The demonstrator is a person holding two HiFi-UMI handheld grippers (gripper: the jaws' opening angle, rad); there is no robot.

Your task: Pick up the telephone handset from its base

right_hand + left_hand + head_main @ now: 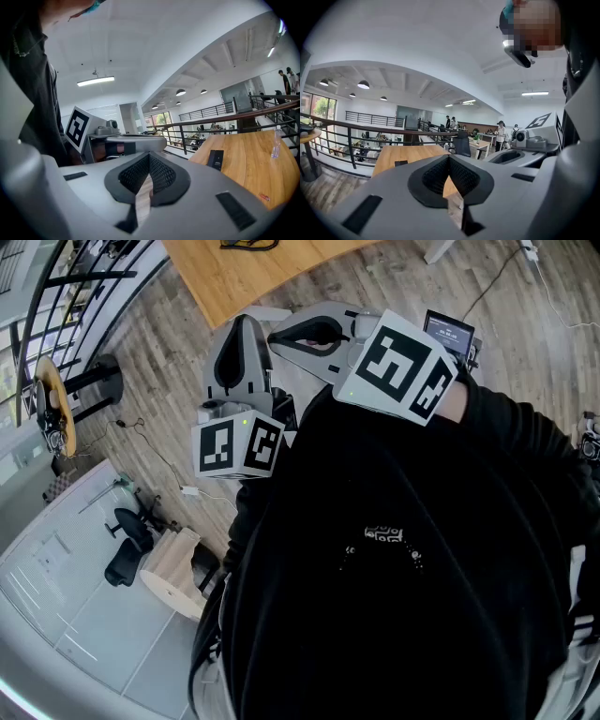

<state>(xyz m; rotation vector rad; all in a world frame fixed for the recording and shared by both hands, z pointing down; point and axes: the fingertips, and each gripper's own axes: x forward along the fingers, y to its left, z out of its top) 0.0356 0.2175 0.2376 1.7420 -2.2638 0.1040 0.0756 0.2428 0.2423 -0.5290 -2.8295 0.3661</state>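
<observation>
Left claw (449,161) was clamped shut, empty, facing a wooden tabletop (405,157) near a black railing (347,136).

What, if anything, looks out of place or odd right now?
No telephone shows in any view, which is the odd part. The left gripper and right gripper sit by the person's chest, jaws together on nothing. The wooden table shows a small black device and a clear bottle. Nothing looks spilled or damaged.
</observation>
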